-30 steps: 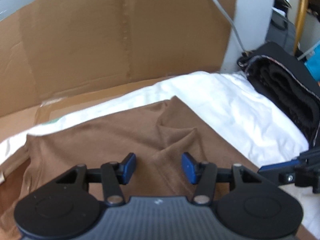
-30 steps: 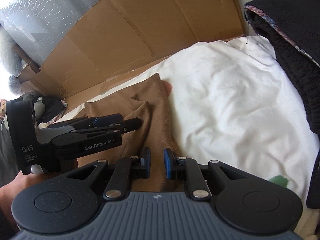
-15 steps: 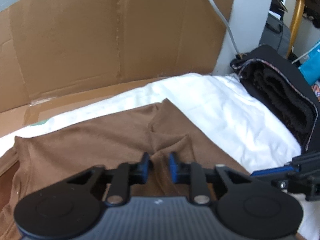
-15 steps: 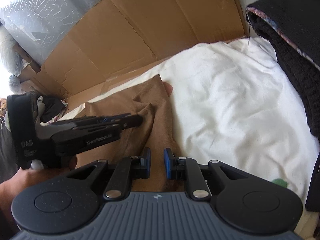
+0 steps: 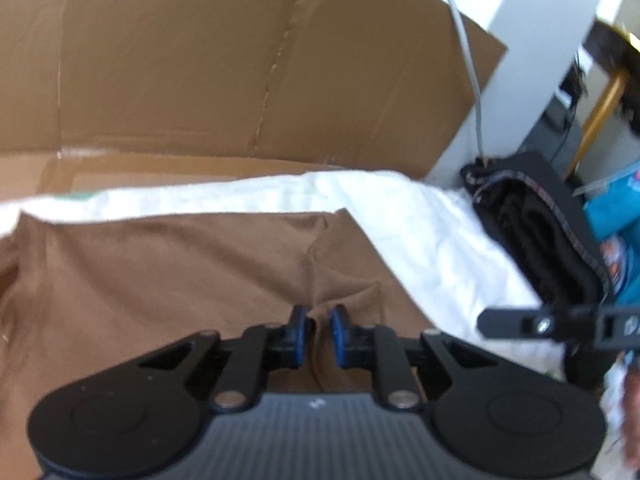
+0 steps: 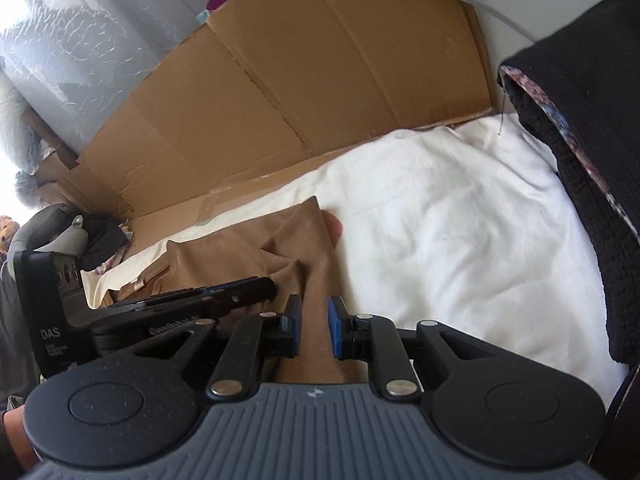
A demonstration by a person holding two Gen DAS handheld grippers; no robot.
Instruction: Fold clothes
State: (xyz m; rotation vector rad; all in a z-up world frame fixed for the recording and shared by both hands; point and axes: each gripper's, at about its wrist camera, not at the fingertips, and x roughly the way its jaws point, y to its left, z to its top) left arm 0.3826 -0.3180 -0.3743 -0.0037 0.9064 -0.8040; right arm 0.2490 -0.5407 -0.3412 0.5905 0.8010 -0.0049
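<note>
A brown garment [image 5: 160,280] lies spread on a white sheet [image 5: 420,220], with a raised crease running toward me. My left gripper [image 5: 318,330] has its jaws closing, and the blue pads pinch that crease between them. In the right wrist view the same garment [image 6: 240,248] stretches off to the left. A strip of its near edge fills the narrow gap of my right gripper [image 6: 314,322], which is shut on it. The left gripper [image 6: 272,288] reaches in from the left just beside it. The right gripper [image 5: 484,324] shows side-on at the right of the left wrist view.
A flattened cardboard sheet [image 5: 240,60] stands behind the white sheet [image 6: 440,220]. A stack of folded black cloth [image 6: 600,160] rises at the right. A grey cable [image 5: 464,40] hangs down by a white post. Dark clutter [image 6: 100,236] lies at the far left.
The left jaws went from wide apart to nearly together, taking a crease of the brown garment between them, and the left gripper rolled and shifted. The right jaws stayed as they were.
</note>
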